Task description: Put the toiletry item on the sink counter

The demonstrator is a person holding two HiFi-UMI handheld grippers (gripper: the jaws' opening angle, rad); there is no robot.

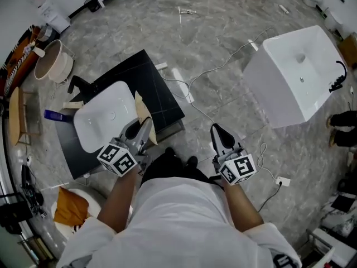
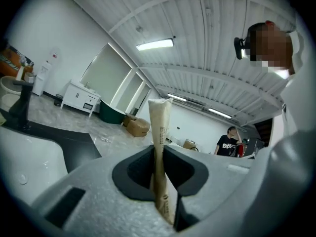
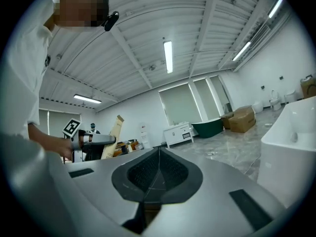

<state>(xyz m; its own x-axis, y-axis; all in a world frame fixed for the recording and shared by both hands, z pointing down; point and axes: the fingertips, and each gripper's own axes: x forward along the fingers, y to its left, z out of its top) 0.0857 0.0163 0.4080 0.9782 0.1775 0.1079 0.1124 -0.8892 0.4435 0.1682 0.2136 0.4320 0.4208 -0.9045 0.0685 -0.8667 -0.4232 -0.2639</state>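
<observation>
The toiletry item is a flat beige tube (image 1: 143, 111). My left gripper (image 1: 139, 129) is shut on its lower part, so the tube (image 2: 160, 127) stands upright between the pads in the left gripper view. It hangs over the near right edge of the black sink counter (image 1: 159, 94), beside the white basin (image 1: 103, 121). My right gripper (image 1: 218, 132) is held over the floor to the right, apart from the counter. Its jaws are shut with nothing between them (image 3: 159, 154). The right gripper view also shows the tube (image 3: 112, 132) at the left.
A black faucet (image 1: 78, 85) and a purple item (image 1: 56, 116) are at the counter's far left. A second white sink (image 1: 295, 77) lies on the floor at the right, with cables (image 1: 212, 71) running across the marble floor. A beige bucket (image 1: 53, 60) stands at the upper left.
</observation>
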